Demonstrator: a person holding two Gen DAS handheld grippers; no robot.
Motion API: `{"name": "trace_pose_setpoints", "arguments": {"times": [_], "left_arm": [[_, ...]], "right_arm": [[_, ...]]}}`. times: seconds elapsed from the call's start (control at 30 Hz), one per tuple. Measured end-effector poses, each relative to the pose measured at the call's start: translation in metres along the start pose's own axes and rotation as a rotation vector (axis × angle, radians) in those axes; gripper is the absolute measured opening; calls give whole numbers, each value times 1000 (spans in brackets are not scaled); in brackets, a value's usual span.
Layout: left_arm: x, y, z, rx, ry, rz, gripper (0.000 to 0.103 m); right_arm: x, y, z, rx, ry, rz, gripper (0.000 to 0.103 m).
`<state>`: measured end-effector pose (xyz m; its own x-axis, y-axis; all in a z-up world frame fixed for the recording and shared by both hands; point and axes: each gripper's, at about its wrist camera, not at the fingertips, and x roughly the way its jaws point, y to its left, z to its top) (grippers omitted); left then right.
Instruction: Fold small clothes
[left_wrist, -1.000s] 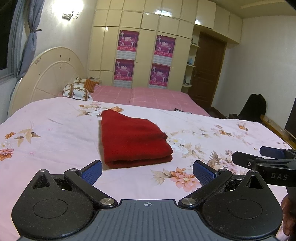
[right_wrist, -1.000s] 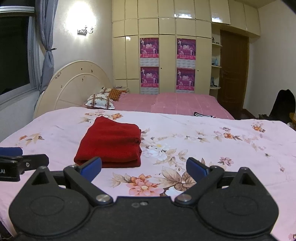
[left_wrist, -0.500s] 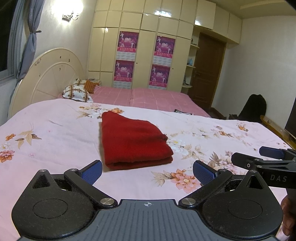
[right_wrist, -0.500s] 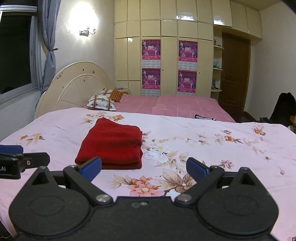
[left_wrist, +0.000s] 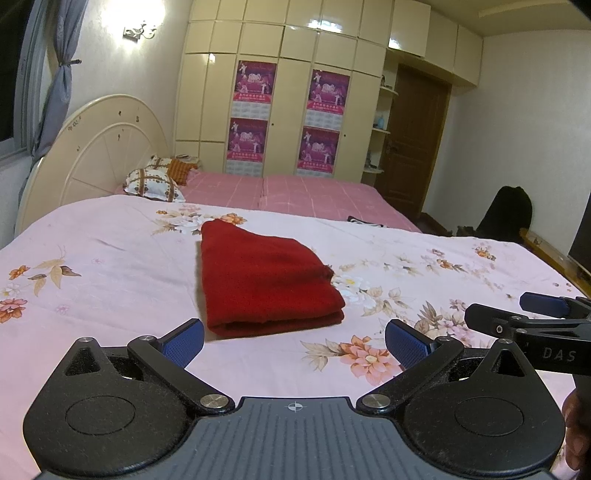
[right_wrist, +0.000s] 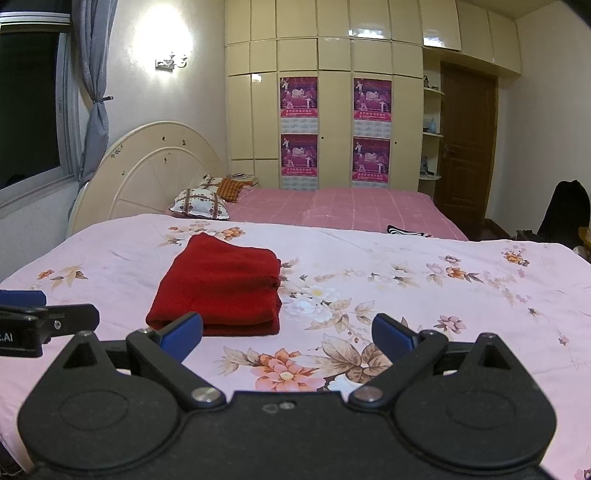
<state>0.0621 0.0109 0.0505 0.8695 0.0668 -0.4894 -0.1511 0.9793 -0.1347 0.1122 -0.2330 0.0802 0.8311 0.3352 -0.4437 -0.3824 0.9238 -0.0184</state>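
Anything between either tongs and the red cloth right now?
Nothing visible. The folded red cloth lies alone on the floral bedsheet, with only bare sheet between it and the open left tongs. The right tongs, also open, have the same clear line; their left finger overlaps the cloth's near corner in view.

My left hand-held gripper (left_wrist: 294, 341) hid the bed's (left_wrist: 110, 295) near edge. The red cloth's (right_wrist: 221, 284) front corner sat behind my right hand-held gripper's finger (right_wrist: 183, 330). The poster (right_wrist: 298, 96) lettering was too small to read.
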Motion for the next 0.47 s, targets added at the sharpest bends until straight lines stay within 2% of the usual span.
{"name": "trace_pose_setpoints", "arguments": {"times": [0.3, 0.47], "left_arm": [[-5, -3, 0, 27, -68, 12, 99], [-1, 1, 0, -23, -40, 15, 100]], "right_arm": [[0, 0, 0, -1, 0, 4, 98], [1, 3, 2, -6, 0, 10, 98]]}}
